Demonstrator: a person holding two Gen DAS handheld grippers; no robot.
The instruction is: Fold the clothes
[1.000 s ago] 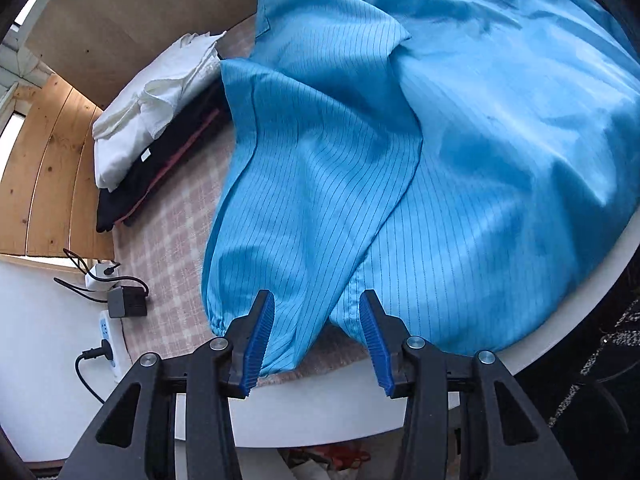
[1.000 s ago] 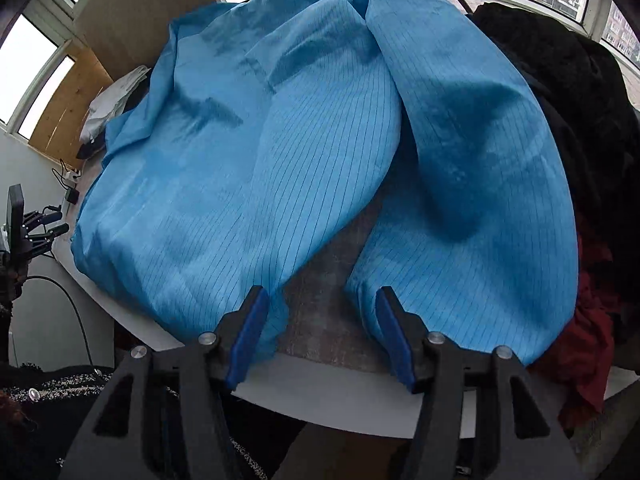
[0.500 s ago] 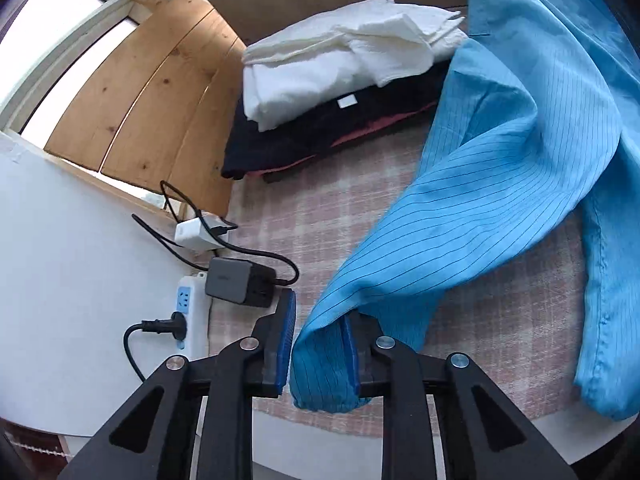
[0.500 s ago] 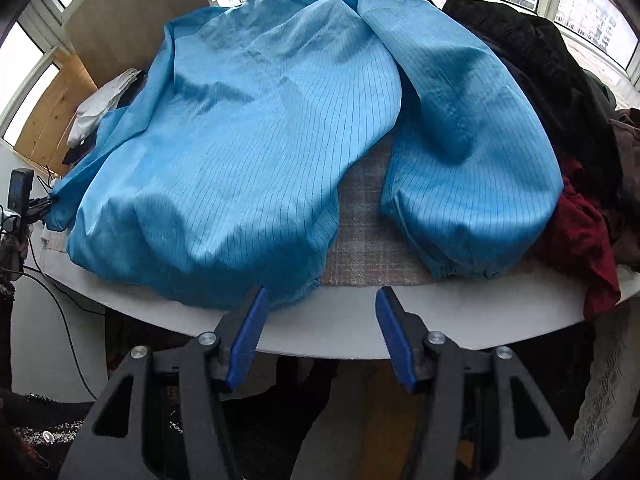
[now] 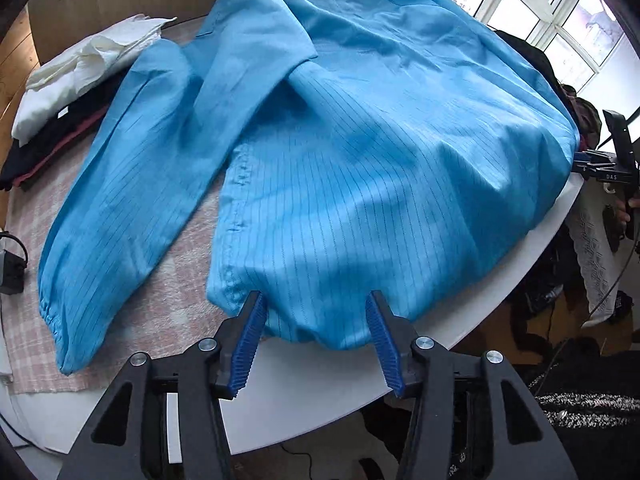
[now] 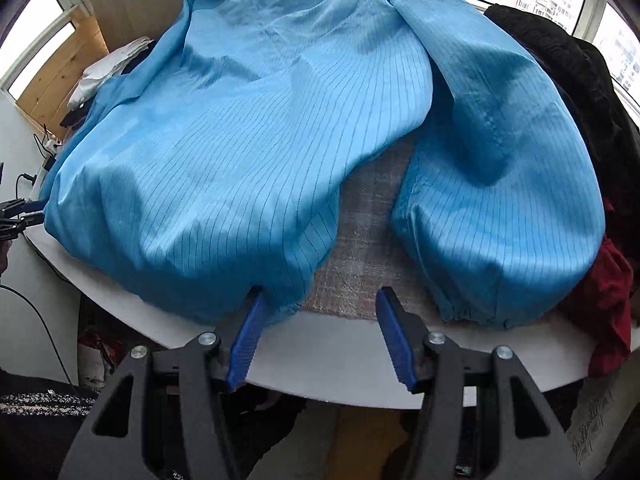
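Note:
A light blue pinstriped coat [image 5: 380, 168] lies spread over a round white table [image 5: 312, 392]. One sleeve [image 5: 112, 216] stretches flat to the left, its cuff near the table's edge. My left gripper [image 5: 315, 298] is open, and the coat's lower hem bulges between its fingertips. In the right wrist view the coat's body [image 6: 240, 152] fills the left and the other sleeve [image 6: 500, 220] lies folded at the right. My right gripper [image 6: 322, 294] is open in front of the gap between them, its left fingertip at the hem's corner.
A pink plaid cloth [image 5: 160, 304] covers the table under the coat. A stack of folded white, black and dark red clothes [image 5: 76, 76] sits at the far left. Dark clothes [image 6: 576, 80] and a red garment [image 6: 608, 300] are piled at the right. A charger [image 5: 12, 268] lies at the left edge.
Half a second ago my left gripper was nearly shut around the left sleeve's cuff. It has let go, opened, and moved right to the coat's hem. My right gripper has come closer to the table.

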